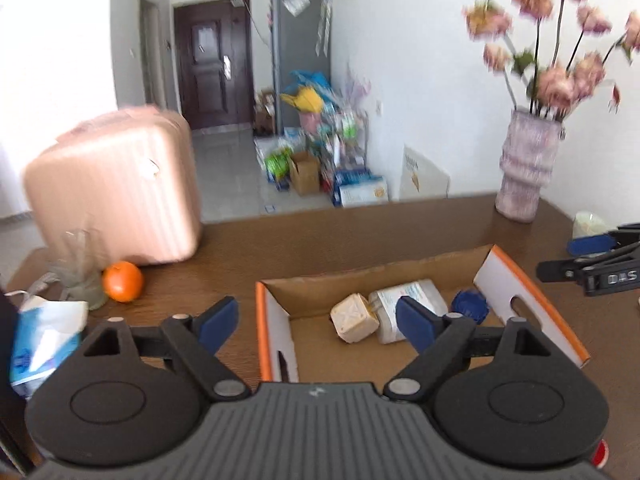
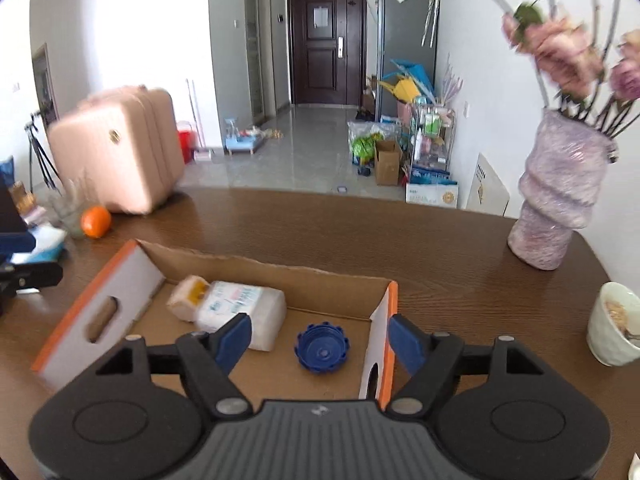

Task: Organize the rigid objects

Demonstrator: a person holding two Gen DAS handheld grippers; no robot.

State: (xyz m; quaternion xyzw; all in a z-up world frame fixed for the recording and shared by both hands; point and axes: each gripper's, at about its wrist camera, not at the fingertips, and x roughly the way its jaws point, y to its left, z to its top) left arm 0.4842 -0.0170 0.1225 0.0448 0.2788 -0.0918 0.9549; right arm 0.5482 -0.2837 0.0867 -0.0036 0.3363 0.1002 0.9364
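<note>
An open cardboard box with orange-edged white flaps lies on the brown table. Inside it are a beige cube, a white labelled bottle lying on its side, and a blue ridged cap. My left gripper hangs open above the box's left part, nothing between its blue pads. My right gripper is open above the box's right part, the cap seen below between its pads, apart from them. Its fingers show at the right edge of the left wrist view.
A pink suitcase stands at the table's back left, with an orange, a glass and a tissue pack nearby. A mauve vase of flowers stands at the back right. A white bowl sits right.
</note>
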